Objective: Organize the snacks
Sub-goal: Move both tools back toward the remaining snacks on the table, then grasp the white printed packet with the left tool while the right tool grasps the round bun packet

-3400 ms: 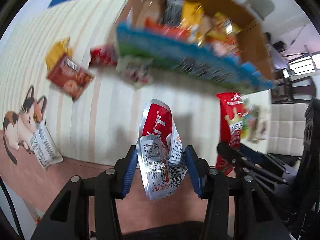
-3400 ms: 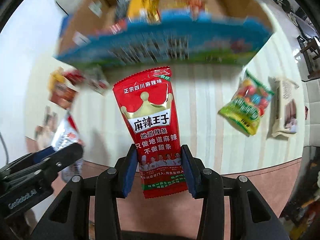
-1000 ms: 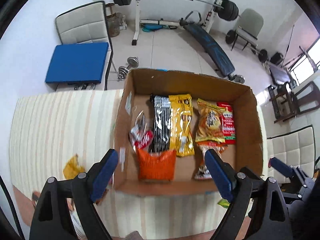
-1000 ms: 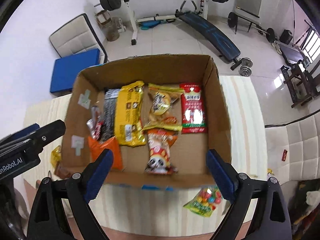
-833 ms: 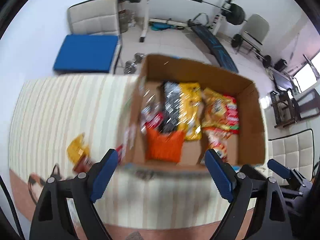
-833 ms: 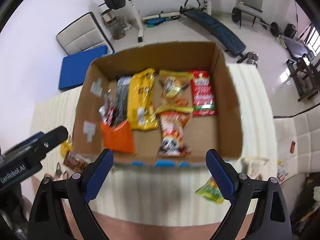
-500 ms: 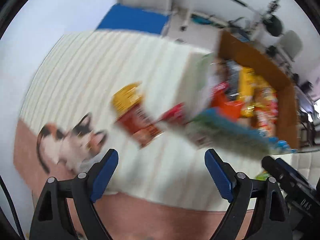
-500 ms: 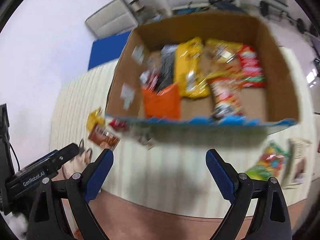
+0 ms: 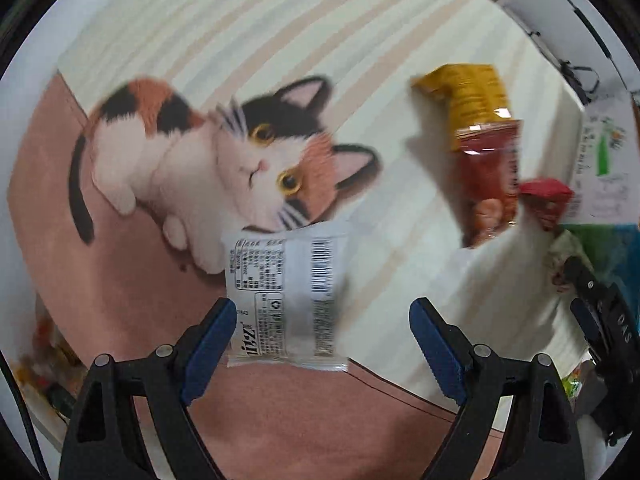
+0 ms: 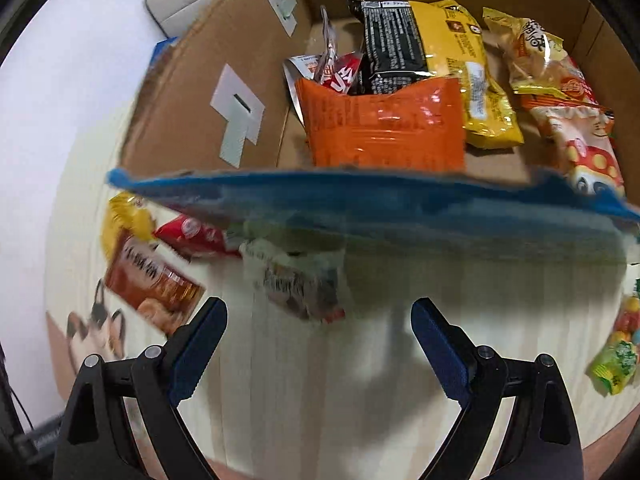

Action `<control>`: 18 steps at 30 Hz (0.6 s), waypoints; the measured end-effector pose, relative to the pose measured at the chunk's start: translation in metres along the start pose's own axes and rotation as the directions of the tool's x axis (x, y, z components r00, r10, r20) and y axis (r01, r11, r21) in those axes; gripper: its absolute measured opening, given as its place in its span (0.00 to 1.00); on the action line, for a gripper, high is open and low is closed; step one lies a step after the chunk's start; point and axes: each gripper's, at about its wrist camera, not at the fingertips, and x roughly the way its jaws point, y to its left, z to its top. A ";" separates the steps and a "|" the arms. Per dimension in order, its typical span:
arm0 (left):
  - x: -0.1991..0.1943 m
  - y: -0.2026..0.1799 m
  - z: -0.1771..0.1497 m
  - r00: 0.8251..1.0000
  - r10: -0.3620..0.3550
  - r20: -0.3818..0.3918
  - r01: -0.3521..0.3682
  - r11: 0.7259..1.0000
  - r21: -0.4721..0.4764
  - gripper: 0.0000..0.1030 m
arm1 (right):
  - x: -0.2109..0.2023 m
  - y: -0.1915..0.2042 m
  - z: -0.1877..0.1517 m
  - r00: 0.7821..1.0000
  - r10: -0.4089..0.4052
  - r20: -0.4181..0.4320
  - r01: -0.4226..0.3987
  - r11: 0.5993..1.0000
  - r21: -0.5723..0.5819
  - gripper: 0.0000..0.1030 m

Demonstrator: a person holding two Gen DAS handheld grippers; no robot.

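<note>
a white packet [image 9: 286,296] lies printed-back up on the tabletop [image 9: 224,20], just ahead of the left gripper [image 9: 322,344], its far edge over the chin of a printed cat [image 9: 224,156]. the left jaws are spread wide with nothing between them; the packet sits nearer the left one. to the right lie a yellow packet [image 9: 468,92], a brown packet [image 9: 490,184] partly over it, and a small red packet [image 9: 546,200] against the box's side.

in the right view the box [image 10: 208,92] holds an orange bag [image 10: 384,124], a black packet [image 10: 390,46], a yellow bag [image 10: 468,64] and more snacks to the right. just near of its blue front wall lies a blurred pale packet [image 10: 298,280]. the right gripper [image 10: 320,344] hangs above that packet, jaws wide apart and empty. a green candy bag [image 10: 618,356] lies at the far right.
</note>
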 end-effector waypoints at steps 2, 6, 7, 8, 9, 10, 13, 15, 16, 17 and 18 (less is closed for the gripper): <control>0.011 0.008 0.000 0.999 -0.011 -0.031 0.011 1.000 -0.016 0.86 | 0.008 0.005 0.001 1.000 -0.027 0.005 0.027 1.000 0.007 0.84; 0.024 0.023 -0.003 0.996 -0.059 -0.073 0.055 0.997 -0.057 0.86 | 0.014 0.020 0.000 0.998 -0.055 0.022 0.055 0.998 -0.026 0.44; 0.026 0.025 -0.003 0.995 -0.061 -0.078 0.057 0.997 -0.059 0.86 | 0.016 0.023 -0.002 0.998 -0.065 0.016 0.065 0.997 -0.028 0.42; 0.029 0.026 -0.003 0.995 -0.062 -0.084 0.057 0.997 -0.060 0.86 | 0.016 0.024 -0.003 0.998 -0.065 0.021 0.065 0.998 -0.026 0.41; 0.031 0.028 -0.002 0.994 -0.061 -0.086 0.056 0.997 -0.061 0.86 | 0.016 0.025 -0.005 0.998 -0.059 0.023 0.060 0.998 -0.026 0.40; 0.033 0.029 -0.002 0.994 -0.062 -0.091 0.057 0.997 -0.060 0.86 | 0.016 0.024 -0.007 0.998 -0.056 0.021 0.057 0.998 -0.025 0.40; 0.037 0.026 -0.002 0.993 -0.064 -0.097 0.060 0.997 -0.039 0.84 | 0.012 0.012 -0.013 1.000 -0.030 0.002 0.030 1.000 0.003 0.39; 0.035 0.021 -0.004 0.996 -0.035 -0.078 0.035 0.999 -0.008 0.69 | 0.009 0.004 -0.017 1.000 -0.013 -0.007 0.013 1.000 0.020 0.39; 0.033 0.017 -0.006 0.997 -0.029 -0.068 0.030 0.999 0.016 0.69 | 0.007 -0.001 -0.021 1.000 -0.008 -0.010 0.008 1.000 0.025 0.39; 0.033 0.013 -0.009 0.997 -0.032 -0.070 0.035 0.999 0.031 0.69 | 0.006 -0.004 -0.026 1.000 -0.002 -0.013 0.003 1.000 0.029 0.39; 0.032 0.008 -0.011 0.997 -0.030 -0.071 0.033 0.999 0.038 0.69 | 0.004 -0.008 -0.029 1.000 0.000 -0.015 0.000 0.999 0.033 0.39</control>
